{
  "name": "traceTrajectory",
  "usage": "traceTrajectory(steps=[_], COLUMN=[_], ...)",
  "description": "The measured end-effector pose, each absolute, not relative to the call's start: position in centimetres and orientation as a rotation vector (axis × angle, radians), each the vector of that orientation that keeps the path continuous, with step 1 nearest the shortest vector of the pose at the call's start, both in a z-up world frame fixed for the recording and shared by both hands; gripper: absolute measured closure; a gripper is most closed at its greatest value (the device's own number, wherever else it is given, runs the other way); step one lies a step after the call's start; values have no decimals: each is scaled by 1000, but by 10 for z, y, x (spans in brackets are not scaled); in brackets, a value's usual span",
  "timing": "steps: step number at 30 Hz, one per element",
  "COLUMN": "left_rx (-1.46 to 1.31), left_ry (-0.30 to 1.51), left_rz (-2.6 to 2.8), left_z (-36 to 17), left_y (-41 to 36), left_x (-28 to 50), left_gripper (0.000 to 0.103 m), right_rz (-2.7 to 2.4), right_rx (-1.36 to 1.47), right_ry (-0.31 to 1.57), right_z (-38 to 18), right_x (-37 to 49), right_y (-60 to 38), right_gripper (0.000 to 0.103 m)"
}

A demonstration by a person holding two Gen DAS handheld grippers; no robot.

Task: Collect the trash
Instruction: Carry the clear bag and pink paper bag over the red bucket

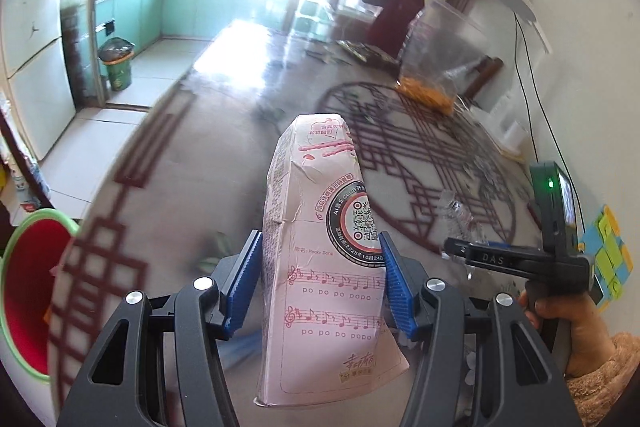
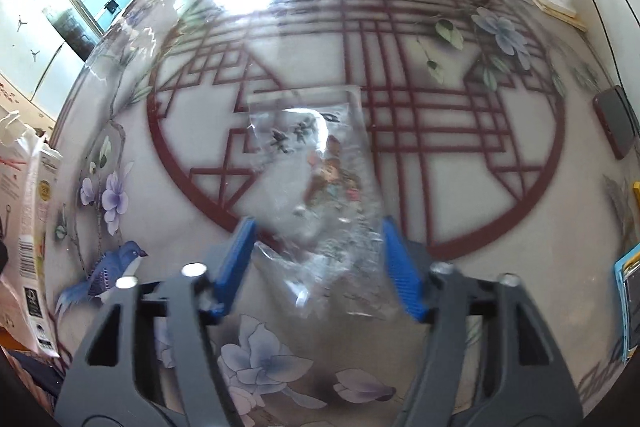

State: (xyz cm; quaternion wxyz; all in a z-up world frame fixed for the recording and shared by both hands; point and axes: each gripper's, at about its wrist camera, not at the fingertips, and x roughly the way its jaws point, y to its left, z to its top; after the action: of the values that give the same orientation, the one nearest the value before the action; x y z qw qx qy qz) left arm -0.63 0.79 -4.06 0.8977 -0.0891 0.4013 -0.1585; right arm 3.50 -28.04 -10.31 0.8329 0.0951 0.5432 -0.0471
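Trash here is of two kinds: a pink snack carton (image 1: 320, 247) and a clear plastic wrapper (image 2: 320, 187). From the left wrist view, the left tool (image 1: 320, 267) is clenched on the carton, its blue pads pressing the carton's two sides, and the carton stands upright between them, lifted clear of the patterned desk (image 1: 200, 155). At the lower left edge, beside the desk, sits a red bin (image 1: 28, 287) with a green rim, which looks like the place the carton is meant for. On the right of the same view a hand (image 1: 560, 323) in a fuzzy sleeve holds the right tool (image 1: 456, 249), which reaches toward a crumpled bit of clear wrapper on the desk. Far back stands a bag of orange snacks (image 1: 436, 67), well apart from both tools. From the right wrist view, the right tool (image 2: 318, 267) points steeply down over the wrapper, which lies flat on the desk (image 2: 500, 195) across the red lattice circle. The wrapper's near end sits between the blue pads, yet the pads stand off from it on both sides, so this tool is released and holds nothing. The carton (image 2: 28, 227) shows at the left edge. I judge the step in hand to be carrying the carton to the bin while the wrapper is being lined up. Next, the right tool would need to drop onto the thin film and close fully, since so slack and flat a piece may slip out.
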Motion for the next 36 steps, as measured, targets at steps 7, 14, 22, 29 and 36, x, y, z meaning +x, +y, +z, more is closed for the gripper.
traceTrajectory(steps=[7, 14, 22, 29, 36], left_rx=[-199, -235, -282, -327, -365], left_ry=[804, 792, 799, 803, 803], left_rz=[-289, -240, -160, -106, -63], left_z=[-30, -23, -24, -27, -31], left_y=[33, 57, 95, 125, 152], left_x=[-12, -17, -20, -22, -26], left_gripper=[49, 49, 49, 49, 49], right_rz=[-45, 27, 74, 119, 159], right_rx=[201, 175, 193, 198, 171], right_ry=[1120, 1069, 1063, 990, 897], right_z=[-95, -81, -85, -66, -36], right_x=[36, 34, 19, 0, -21], right_y=[-263, -236, -209, -173, -140], right_gripper=[65, 66, 66, 66, 66])
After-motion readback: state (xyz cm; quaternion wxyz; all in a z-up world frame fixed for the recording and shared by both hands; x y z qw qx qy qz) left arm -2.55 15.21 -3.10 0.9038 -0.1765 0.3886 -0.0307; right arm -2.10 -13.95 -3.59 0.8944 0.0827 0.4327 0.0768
